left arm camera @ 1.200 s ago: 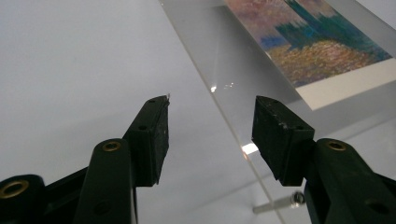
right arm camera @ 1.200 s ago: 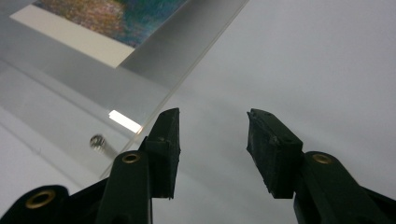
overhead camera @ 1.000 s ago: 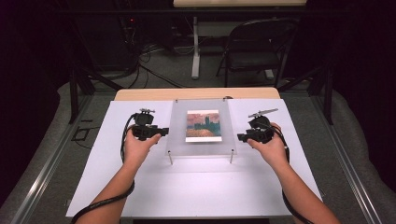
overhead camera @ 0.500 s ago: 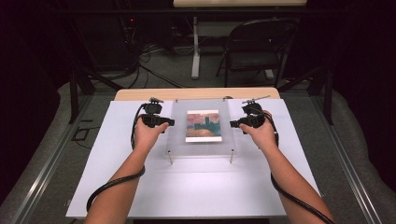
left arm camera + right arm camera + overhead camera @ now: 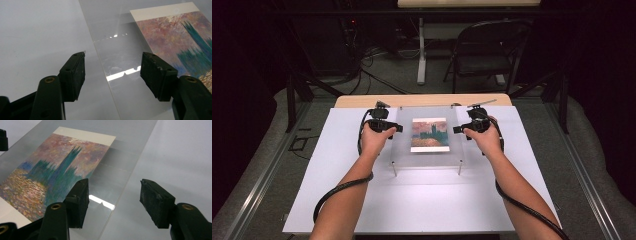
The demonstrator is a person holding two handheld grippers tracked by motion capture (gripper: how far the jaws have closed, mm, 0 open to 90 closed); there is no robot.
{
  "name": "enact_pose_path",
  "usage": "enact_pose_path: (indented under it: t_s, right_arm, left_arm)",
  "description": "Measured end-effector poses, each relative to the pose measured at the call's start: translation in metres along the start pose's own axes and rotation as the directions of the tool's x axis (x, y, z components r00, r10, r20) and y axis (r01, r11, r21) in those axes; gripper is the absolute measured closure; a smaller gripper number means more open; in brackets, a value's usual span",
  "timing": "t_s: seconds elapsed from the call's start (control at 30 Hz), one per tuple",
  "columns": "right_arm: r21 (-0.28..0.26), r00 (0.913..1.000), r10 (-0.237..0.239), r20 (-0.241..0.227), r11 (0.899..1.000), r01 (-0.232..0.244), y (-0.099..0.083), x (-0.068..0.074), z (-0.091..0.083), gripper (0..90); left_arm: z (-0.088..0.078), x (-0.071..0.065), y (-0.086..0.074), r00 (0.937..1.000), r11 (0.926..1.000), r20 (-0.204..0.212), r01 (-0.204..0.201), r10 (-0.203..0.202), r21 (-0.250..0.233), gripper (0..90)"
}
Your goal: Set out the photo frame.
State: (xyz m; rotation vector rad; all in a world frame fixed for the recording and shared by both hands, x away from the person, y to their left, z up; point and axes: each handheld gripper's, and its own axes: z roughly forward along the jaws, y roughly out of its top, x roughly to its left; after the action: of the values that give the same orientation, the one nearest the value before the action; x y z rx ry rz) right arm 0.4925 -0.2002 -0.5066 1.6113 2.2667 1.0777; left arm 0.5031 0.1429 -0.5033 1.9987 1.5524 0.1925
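Both the left gripper (image 5: 398, 128) and right gripper (image 5: 457, 129), jaws having just been opening and standing apart, straddle opposite edges of the clear acrylic panel (image 5: 427, 159); advise closing evenly, level, clear of the art print (image 5: 430, 135).

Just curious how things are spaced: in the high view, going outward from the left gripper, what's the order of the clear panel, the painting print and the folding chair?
1. Clear panel: its left edge lies right at the left gripper.
2. Painting print: at the panel's middle.
3. Folding chair: beyond the table, far right.

The painted print (image 5: 183, 42) runs off the right edge in the left gripper view. In the right gripper view its lower corner is covered by a black jaw, and the clear panel (image 5: 120, 170) is cropped at the top.
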Motion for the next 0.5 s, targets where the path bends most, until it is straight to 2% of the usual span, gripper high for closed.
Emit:
enact_pose_path:
  t_s: [0.2,0.27,0.4,0.5]
  right_arm:
    - [0.011,0.9988,0.041,-0.028,0.999,-0.041,0.001,-0.003,0.006,38.0]
    - [0.017,0.9987,0.040,-0.031,0.999,-0.040,0.000,-0.003,0.009,37.9]
    - [0.028,0.9982,0.048,-0.037,0.999,-0.047,0.001,-0.003,0.014,37.9]
    - [0.039,0.9975,0.053,-0.046,0.998,-0.052,0.001,-0.001,0.017,37.8]
  left_arm:
    - [0.008,0.000,0.003,0.9999,0.9998,0.005,0.014,-0.014,0.016,35.5]
    - [0.011,-0.001,0.002,0.9999,0.9998,0.002,0.016,-0.016,0.014,35.3]
    - [0.014,0.000,0.001,0.9997,0.9995,0.018,0.018,-0.018,0.028,34.8]
    - [0.015,0.001,0.001,0.9984,0.9989,0.040,0.038,-0.039,0.027,34.2]
